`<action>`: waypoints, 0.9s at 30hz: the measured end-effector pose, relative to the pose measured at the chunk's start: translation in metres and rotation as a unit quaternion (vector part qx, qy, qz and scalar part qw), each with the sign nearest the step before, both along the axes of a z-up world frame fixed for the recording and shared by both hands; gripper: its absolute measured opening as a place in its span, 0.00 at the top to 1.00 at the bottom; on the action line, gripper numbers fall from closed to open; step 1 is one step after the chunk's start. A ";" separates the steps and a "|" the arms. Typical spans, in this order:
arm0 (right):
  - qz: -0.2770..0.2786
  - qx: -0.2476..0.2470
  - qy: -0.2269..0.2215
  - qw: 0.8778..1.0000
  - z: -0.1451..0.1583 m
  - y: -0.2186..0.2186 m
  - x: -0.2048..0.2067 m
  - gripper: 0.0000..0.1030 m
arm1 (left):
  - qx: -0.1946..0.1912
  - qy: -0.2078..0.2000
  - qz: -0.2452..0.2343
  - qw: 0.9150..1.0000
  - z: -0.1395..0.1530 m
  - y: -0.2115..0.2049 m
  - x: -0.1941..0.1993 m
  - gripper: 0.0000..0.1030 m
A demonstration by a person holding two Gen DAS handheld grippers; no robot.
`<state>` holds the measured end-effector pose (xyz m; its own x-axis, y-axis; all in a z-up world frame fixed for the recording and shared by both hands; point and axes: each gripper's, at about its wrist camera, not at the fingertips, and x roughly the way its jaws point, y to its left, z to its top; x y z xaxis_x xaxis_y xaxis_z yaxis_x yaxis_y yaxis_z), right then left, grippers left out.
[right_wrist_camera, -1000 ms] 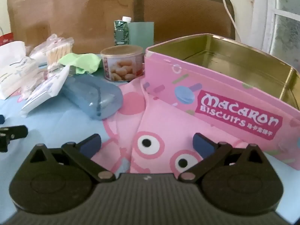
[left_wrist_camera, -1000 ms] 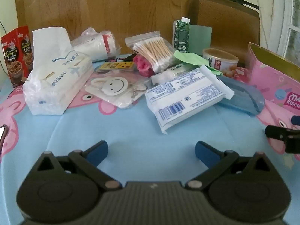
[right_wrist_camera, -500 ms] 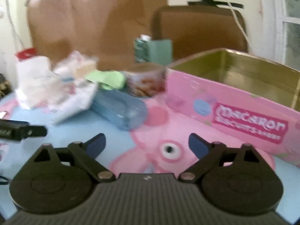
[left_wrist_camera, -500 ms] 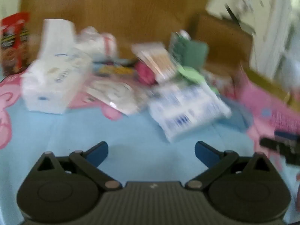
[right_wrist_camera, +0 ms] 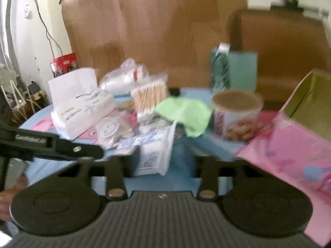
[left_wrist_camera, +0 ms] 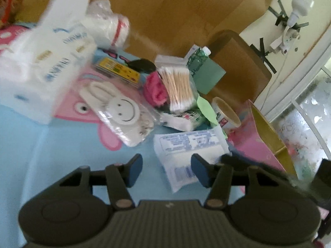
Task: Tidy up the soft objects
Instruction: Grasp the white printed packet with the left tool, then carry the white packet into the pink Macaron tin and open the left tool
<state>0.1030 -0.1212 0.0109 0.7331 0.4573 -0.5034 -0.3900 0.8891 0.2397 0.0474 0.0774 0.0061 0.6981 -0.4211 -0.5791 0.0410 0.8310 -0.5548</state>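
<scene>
Left wrist view, tilted and partly blurred. Left gripper [left_wrist_camera: 166, 170]: blue pads spread wide, nothing between them, held above the blue tablecloth [left_wrist_camera: 62, 155]. White wipes pack [left_wrist_camera: 186, 155] with blue print: flat on the cloth just ahead of the pads, its near corner reaching between them, apparently untouched. Smiley-face packet [left_wrist_camera: 122, 107]: beyond and left of the wipes pack, lying across the pink cartoon print. Tissue pack [left_wrist_camera: 39, 62]: far left, blurred. Bag of cotton swabs [left_wrist_camera: 178, 88]: behind the packet, leaning on a pink fluffy item [left_wrist_camera: 155, 91]. Small white pack with green print [left_wrist_camera: 182, 119]: under the swab bag. Green carton [left_wrist_camera: 198, 62]: upright at the back. Round snack tub [left_wrist_camera: 226, 113]: right of the swabs. Pink tin [left_wrist_camera: 264, 144]: open, gold inside, at the right edge.

Right wrist view, blurred. Right gripper [right_wrist_camera: 163, 165]: fingers set wide apart, tips smeared by motion, nothing held. Same wipes pack [right_wrist_camera: 153, 150]: directly ahead, between the fingers in line of sight; contact not discernible. Green cloth [right_wrist_camera: 184, 113]: crumpled behind the pack, beside the snack tub [right_wrist_camera: 235, 113]. Swab bag [right_wrist_camera: 149, 97] and tissue pack [right_wrist_camera: 80, 101]: further left. Pink tin [right_wrist_camera: 289, 144]: right foreground. Dark bar of the other gripper [right_wrist_camera: 51, 144]: crossing in from the left.
</scene>
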 end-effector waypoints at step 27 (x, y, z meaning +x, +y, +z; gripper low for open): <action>-0.061 -0.033 -0.043 0.997 -0.025 -0.111 -0.112 0.18 | 0.079 0.012 -0.171 0.982 0.009 -0.140 0.016 0.47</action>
